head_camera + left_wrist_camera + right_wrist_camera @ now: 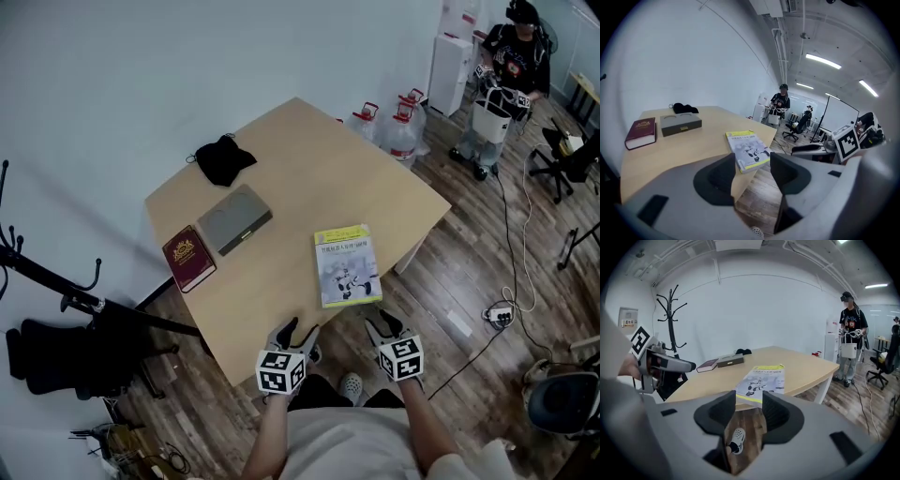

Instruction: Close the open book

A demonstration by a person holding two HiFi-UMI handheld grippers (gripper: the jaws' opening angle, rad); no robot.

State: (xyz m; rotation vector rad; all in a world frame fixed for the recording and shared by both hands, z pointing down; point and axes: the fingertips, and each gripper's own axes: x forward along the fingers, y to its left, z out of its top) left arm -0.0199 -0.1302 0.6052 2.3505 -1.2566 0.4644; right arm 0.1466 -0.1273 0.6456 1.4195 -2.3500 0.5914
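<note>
Head view: yellow book (347, 264) lying flat and shut, cover up, on the table (309, 150), close to the edge nearest the person, about the middle of that edge. No open page to see anywhere.

Left gripper (298, 330) and right gripper (382, 323) both held off the table, just past that same near edge, in front of the person's body. Apart from the book, touching nothing.

Left gripper view: jaws released and standing apart, only the table edge and the floor in the gap, the book beyond the tips. Right gripper view: jaws likewise apart, nothing grasped, only the floor and a shoe visible through the gap.

Also on the table: dark red book (188, 258) by the left edge, shut as well; grey box (234, 218) just beside it, further in; black cloth (223, 157) near the far left edge.

Judging from this: closing apparently done already, with the cover flat and no gripper pressing on it. Probably nothing left to do on the book itself; perhaps only bringing both grippers to rest.
</note>
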